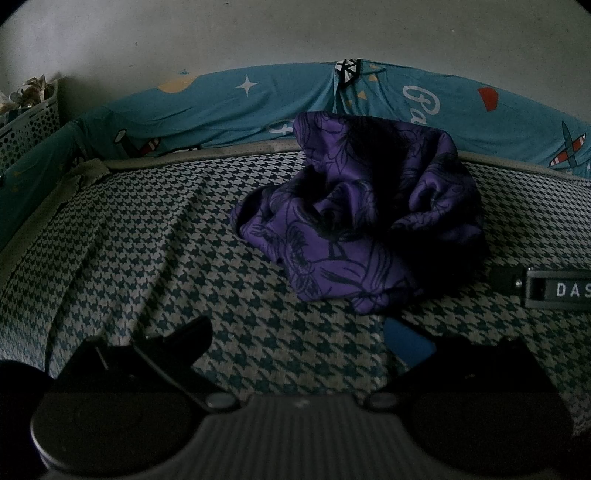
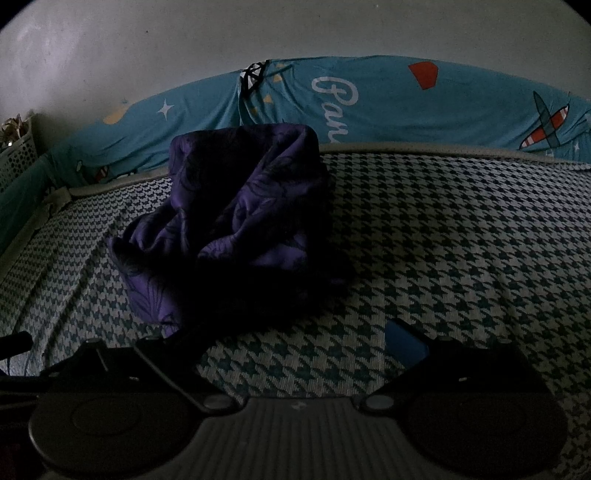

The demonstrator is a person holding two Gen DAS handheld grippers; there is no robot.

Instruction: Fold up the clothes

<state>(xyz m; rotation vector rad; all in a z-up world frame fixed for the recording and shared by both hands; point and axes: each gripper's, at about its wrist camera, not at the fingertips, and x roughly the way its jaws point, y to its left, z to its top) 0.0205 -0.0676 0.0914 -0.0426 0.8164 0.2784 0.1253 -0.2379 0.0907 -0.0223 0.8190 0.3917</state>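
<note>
A crumpled purple garment [image 1: 365, 218] with a dark line print lies in a heap on the houndstooth mat [image 1: 147, 240]. In the left wrist view it sits ahead and a little to the right of my left gripper [image 1: 299, 332], which is open and holds nothing. The cloth's near edge ends just short of the blue pad on the right finger [image 1: 406, 345]. In the right wrist view the garment [image 2: 236, 225] lies ahead to the left of my right gripper [image 2: 295, 339]. That gripper is open too and empty, and its left finger [image 2: 173, 347] is close to the cloth's dark near edge.
A teal cartoon-print bed bumper [image 1: 240, 103] runs along the back under a pale wall [image 1: 258, 33]. A perforated white basket [image 1: 26, 125] stands at the far left. A grey part labelled "DAS" [image 1: 557, 290] juts in from the right. Bare mat [image 2: 461, 229] stretches right of the garment.
</note>
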